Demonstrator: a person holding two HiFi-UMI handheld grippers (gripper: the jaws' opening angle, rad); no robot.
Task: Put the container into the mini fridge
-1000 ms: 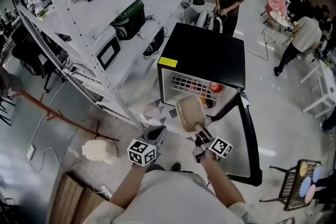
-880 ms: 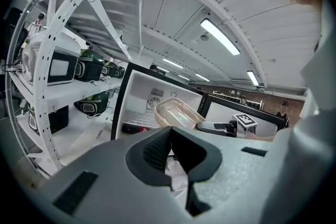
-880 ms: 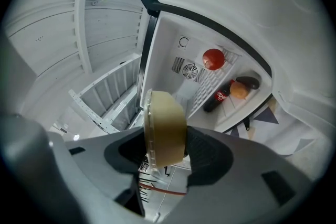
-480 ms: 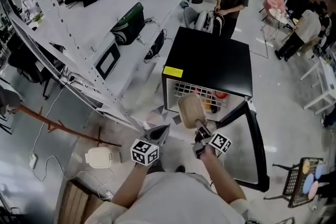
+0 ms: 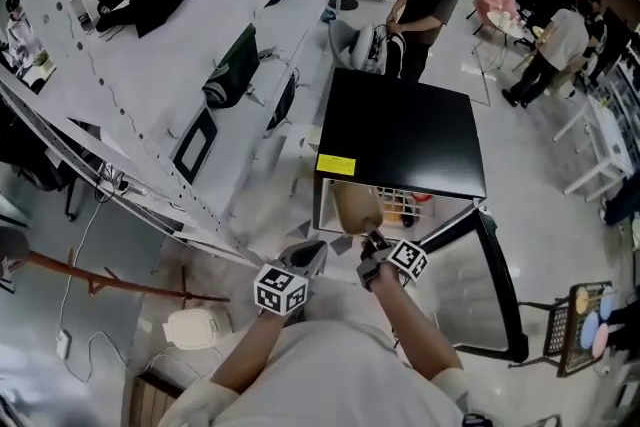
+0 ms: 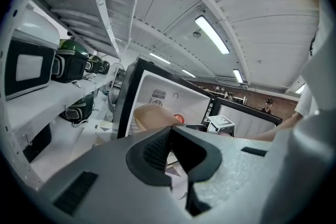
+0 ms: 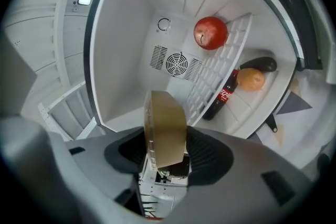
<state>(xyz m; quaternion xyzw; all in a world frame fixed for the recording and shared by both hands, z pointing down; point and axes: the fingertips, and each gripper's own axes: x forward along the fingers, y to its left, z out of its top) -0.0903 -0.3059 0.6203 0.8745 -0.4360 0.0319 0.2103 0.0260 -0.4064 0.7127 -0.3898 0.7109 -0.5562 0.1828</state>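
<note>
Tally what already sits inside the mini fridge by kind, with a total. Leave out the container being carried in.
Produce: 3 (red round fruit, orange, dark eggplant)
Bottles: 1 (cola bottle)
Total: 4

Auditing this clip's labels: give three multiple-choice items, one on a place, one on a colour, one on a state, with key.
1. Where does the red round fruit lie? A on the wire shelf inside the mini fridge; B on the floor; C on the fridge's top.
2. What colour is the container? A green; B tan; C blue.
3. The mini fridge's door is: A shut; B open; C taken off.
Key: A, it sits on that shelf; B, tan in the right gripper; B, it stands swung wide.
</note>
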